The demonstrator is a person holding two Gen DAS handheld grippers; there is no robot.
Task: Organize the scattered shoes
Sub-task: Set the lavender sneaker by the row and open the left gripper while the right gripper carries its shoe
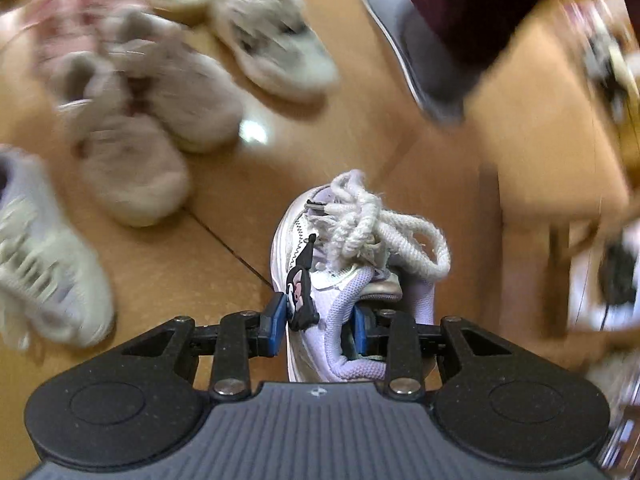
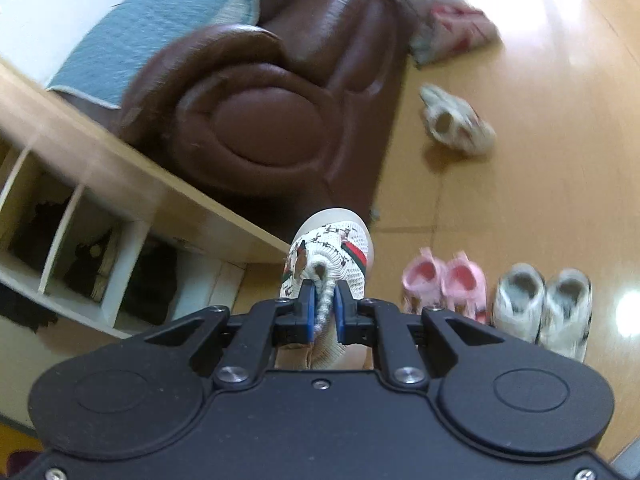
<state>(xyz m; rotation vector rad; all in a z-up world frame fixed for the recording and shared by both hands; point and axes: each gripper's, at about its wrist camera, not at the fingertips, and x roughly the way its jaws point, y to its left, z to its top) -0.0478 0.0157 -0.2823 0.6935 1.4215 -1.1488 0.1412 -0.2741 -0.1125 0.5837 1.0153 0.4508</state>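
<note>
My left gripper (image 1: pixel 320 322) points steeply down at the floor, its black linkage arms drawn partway in. Blue pads (image 1: pixel 275 320) clamp the side wall of the lilac sneaker (image 1: pixel 340 280) at its collar: one pad outside, the other inside the opening, so that sneaker hangs just ahead of my fingertips. My right gripper (image 2: pixel 323 312) tilts down at a gentler slant. Its jaws are nearly together, blue pads (image 2: pixel 307 312) pinching the thin knitted heel edge of the patterned white shoe (image 2: pixel 332 248), whose toe points away from my fingers.
</note>
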